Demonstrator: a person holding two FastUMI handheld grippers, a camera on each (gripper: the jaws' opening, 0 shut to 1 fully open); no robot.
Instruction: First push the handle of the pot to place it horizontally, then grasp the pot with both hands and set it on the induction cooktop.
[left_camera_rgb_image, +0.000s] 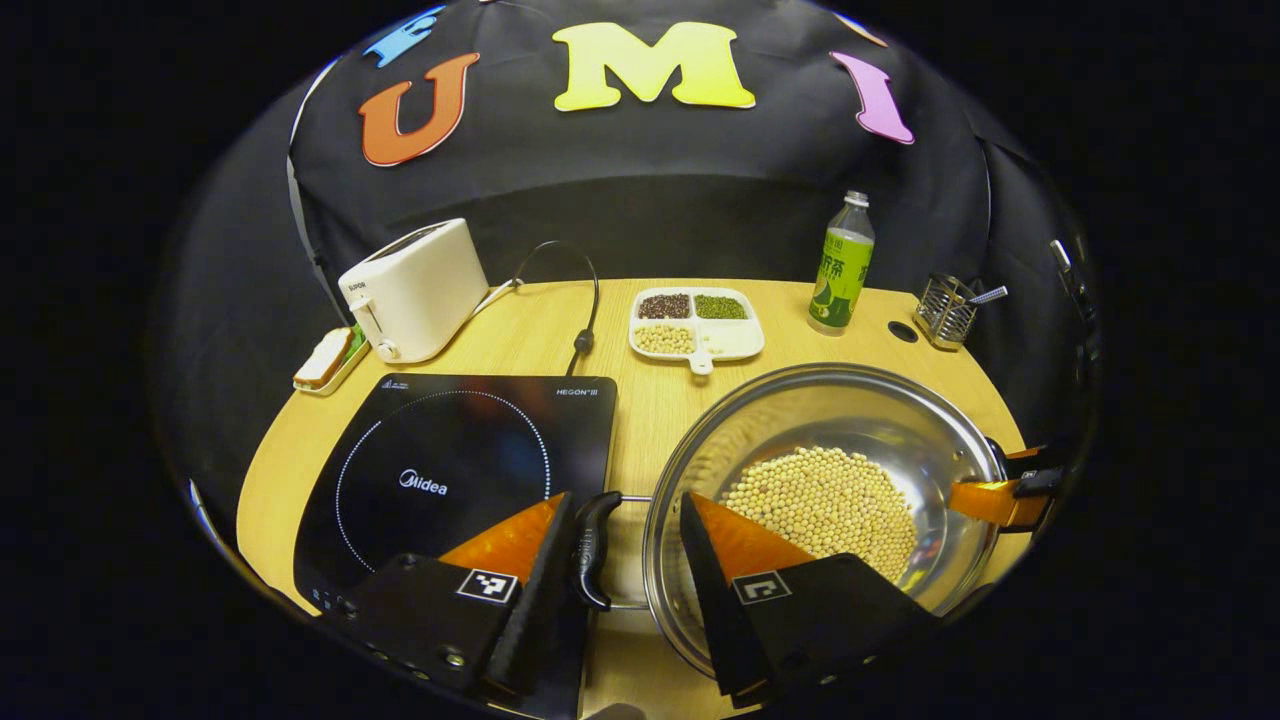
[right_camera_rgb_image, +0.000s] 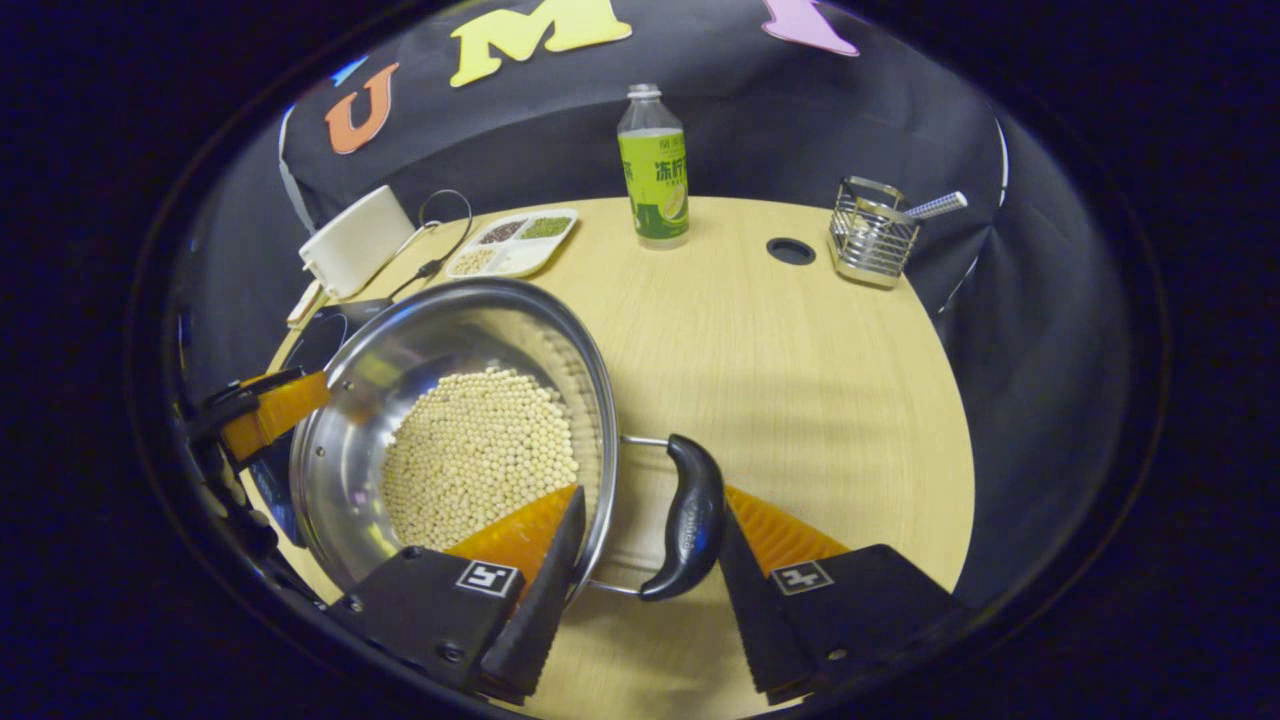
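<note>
Tongs on the left stand wide apart around the pot's near side: one finger lies over the induction cooktop, the other reaches inside the pot above the beans, and the black side handle with the pot's rim sits between them. That handle lies close against the inner face of the finger over the cooktop; whether they touch I cannot tell, and the other finger is clear of it. The lower parts of both fingers are cut off at the edge of the view.

The right tongs are likewise spread wide, one finger inside the pot, the other outside on the tabletop. The second black handle lies between them, hard up against the outer finger, though contact is unclear. In the left gripper view, the right tongs appear at the pot's far rim, partly cropped.

The pot rests on the tabletop just beside the cooktop, not on it, holding pale round beans.

Beyond the left tongs sit a divided dish of mixed beans, a white toaster with its cord, and a small tray beside it whose contents are hard to make out. Farther beyond the right tongs stand a green bottle and a wire holder.
</note>
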